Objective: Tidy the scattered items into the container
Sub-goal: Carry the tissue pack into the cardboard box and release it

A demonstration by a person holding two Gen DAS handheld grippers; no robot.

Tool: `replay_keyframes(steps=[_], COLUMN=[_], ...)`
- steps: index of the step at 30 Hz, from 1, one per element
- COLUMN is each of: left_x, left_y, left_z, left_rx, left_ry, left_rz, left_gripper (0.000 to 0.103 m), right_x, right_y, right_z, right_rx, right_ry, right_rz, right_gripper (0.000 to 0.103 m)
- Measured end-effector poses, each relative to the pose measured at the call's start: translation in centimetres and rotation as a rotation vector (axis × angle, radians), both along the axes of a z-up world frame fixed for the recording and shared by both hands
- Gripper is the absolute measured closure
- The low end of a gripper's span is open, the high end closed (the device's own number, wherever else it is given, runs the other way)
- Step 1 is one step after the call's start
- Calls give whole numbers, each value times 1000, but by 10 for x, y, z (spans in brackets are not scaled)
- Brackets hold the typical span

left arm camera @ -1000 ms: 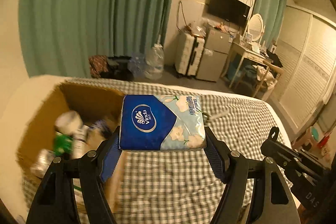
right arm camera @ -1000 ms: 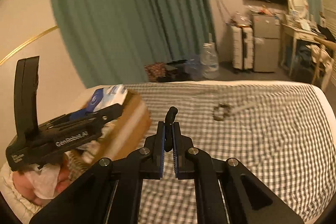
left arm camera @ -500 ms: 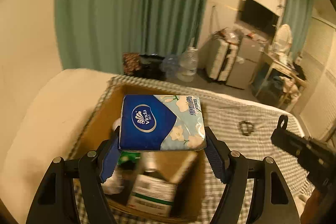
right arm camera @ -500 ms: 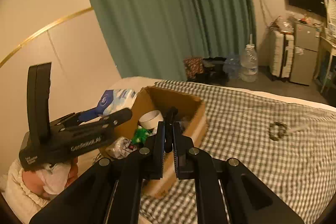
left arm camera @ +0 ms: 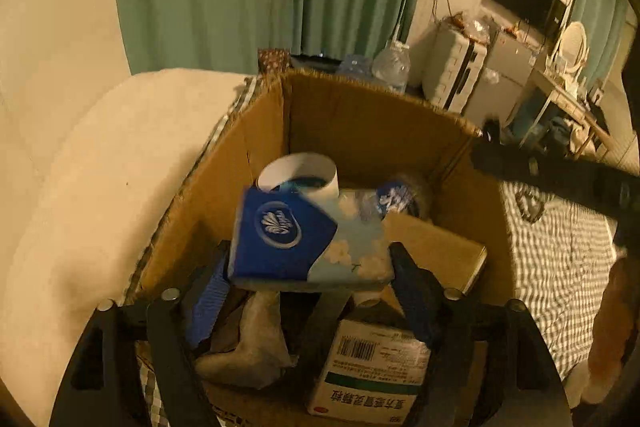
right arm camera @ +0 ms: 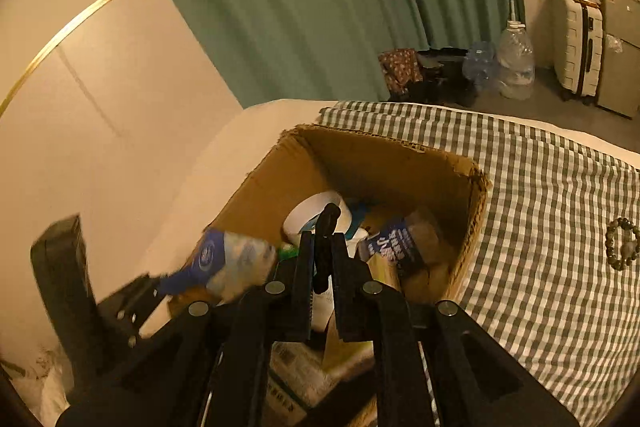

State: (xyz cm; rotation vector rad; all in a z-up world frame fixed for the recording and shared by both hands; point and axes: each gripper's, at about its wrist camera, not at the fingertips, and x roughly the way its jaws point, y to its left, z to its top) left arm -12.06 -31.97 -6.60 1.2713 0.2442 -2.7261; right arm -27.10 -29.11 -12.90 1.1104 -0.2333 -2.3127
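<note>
My left gripper [left arm camera: 308, 267] is over the open cardboard box [left arm camera: 372, 115] with the blue and white tissue pack [left arm camera: 308, 243] between its fingers; the fingers look slightly spread and the pack is tilted. The pack also shows in the right wrist view [right arm camera: 228, 263]. My right gripper [right arm camera: 320, 259] is shut on a thin black item [right arm camera: 326, 235] above the box [right arm camera: 472, 183]. The box holds a white tape roll [left arm camera: 300, 175], a white medicine carton [left arm camera: 368, 375], a blue packet [right arm camera: 396, 243] and crumpled wrappers.
A bead bracelet [right arm camera: 622, 243] lies on the checked blanket [right arm camera: 540, 227] right of the box. A cream pillow [left arm camera: 100, 195] lies left of the box. Green curtains, water jugs [right arm camera: 516, 67], a suitcase and a desk stand beyond the bed.
Both grippers have moved closer over the box. The tissue pack has tilted and sunk lower between the left fingers, which seem to have spread a little.
</note>
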Motion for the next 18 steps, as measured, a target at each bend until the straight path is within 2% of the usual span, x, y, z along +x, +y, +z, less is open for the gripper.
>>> replay_keyframes(steps=[1, 3, 4, 5, 7, 13, 18], left_x=[1, 3, 6, 9, 15, 31, 44], left_y=[1, 4, 5, 7, 10, 35, 67], left_z=[-3, -9, -11, -11, -10, 15, 44], left_rx=[1, 2, 2, -3, -7, -5, -27], left_ry=[-14, -43, -49, -53, -59, -24, 39], left_rz=[2, 19, 26, 39, 47, 20, -17], left_gripper=[15, 8, 7, 7, 7, 7, 6], right_x=[-3, -8, -7, -6, -3, 13, 51], right_y=[-2, -4, -1, 3, 12, 52, 98], right_z=[-2, -3, -2, 0, 5, 22, 47], right_rx=[-7, -16, -18, -36, -84, -59, 26], right_ry=[-7, -29, -34, -32, -28, 5, 117], right_rz=[-4, -30, -53, -91, -109, -182, -260], right_gripper=[92, 54, 21, 15, 15, 15, 15])
